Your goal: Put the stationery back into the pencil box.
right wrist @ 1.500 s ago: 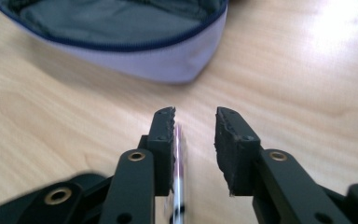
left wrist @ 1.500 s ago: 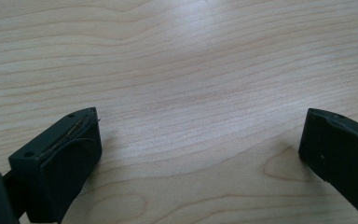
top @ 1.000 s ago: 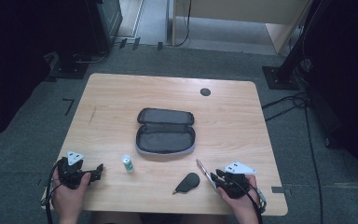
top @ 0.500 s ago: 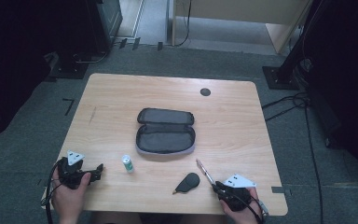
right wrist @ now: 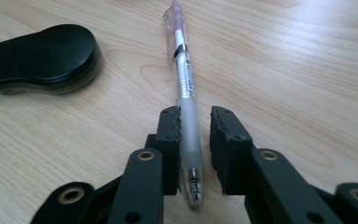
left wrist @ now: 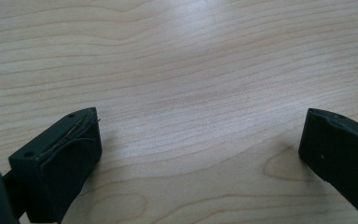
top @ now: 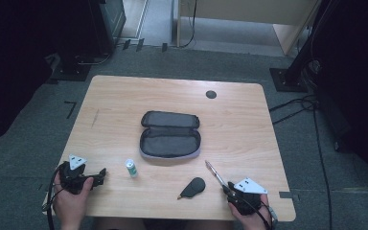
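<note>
- Our right gripper [right wrist: 196, 126] sits at the near edge of the worktop [top: 124, 100], nearer us than the open pencil case [top: 170, 135]; since a second ago it has slid back toward that edge.
- Its fingers [right wrist: 170, 135] flank the pen [right wrist: 186, 93], one touching the grip and a sliver of gap at the other — not clamped.
- The pen lies flat, pointing toward the case, just right of the black pouch [top: 192, 187].
- Our left gripper [top: 79, 175] — unmoved — rests left of the case, fingers [left wrist: 60, 154] wide apart over bare wood.
- A small bottle [top: 131, 167] stands between it and the case.
</note>
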### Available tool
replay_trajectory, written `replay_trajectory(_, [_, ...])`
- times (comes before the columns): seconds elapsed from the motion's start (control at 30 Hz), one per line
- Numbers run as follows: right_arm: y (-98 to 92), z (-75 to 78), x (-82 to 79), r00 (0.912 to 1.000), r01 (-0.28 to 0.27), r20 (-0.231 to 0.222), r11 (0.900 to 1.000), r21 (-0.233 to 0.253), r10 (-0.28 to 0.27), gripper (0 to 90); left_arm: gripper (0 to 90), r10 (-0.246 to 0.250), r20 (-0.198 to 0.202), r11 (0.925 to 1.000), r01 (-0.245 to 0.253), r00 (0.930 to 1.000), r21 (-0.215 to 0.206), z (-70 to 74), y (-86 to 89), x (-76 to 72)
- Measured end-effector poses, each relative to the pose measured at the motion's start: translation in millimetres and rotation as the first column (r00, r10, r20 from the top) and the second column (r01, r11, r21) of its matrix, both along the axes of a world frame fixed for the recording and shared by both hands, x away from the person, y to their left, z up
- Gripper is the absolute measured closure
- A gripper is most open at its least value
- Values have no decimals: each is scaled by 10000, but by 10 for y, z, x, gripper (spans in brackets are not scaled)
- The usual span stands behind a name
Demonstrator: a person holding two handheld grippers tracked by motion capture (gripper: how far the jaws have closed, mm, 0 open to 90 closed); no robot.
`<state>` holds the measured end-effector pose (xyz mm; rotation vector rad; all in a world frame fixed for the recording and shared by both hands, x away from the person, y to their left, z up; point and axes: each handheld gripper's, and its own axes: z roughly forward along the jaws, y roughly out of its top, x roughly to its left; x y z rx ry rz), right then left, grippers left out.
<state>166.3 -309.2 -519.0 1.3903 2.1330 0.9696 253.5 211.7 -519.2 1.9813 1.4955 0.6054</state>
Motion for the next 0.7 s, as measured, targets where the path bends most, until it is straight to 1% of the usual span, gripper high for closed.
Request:
replay_trajectory(0.03, [-7, -12, -5, 9999, 30, 123, 10000, 47, -30, 769, 0, 0, 1, 10000, 0, 10000, -1, 0, 0, 0])
replay_trajectory(0.13, [-16, -24, -18, 9995, 164, 275, 9998, 99, -167, 809, 0, 2, 2, 10000, -2, 10000, -2, 0, 0, 0])
replay_trajectory(0.17, [-15, -20, -17, 9995, 160, 257, 9998, 72, -162, 809, 0, 0, -1, 10000, 0, 10000, 0, 0, 0, 0])
replay_trajectory(0.2, [-22, -13, -8, 9997, 167, 170, 9997, 154, -169, 811, 0, 0, 0, 10000, 0, 10000, -1, 0, 0, 0])
replay_trajectory(0.3, [-36, 0, -3, 9997, 117, 206, 9997, 210, -121, 812, 0, 0, -1, 10000, 0, 10000, -2, 0, 0, 0])
replay_trajectory(0.47, [-72, 127, 23, 9986, 157, 507, 9989, 434, -179, 813, 0, 0, -2, 10000, 0, 10000, 0, 0, 0, 0])
replay_trajectory(0.53, [-74, 206, 54, 9980, 154, 612, 9987, 487, -184, 813, 0, -1, -4, 10000, 1, 10000, -4, 0, 0, 1])
replay_trajectory(0.7, [-53, 373, 142, 9964, -71, 849, 9979, 647, 16, 813, 0, -2, -5, 10000, 2, 10000, -2, 1, 0, 1])
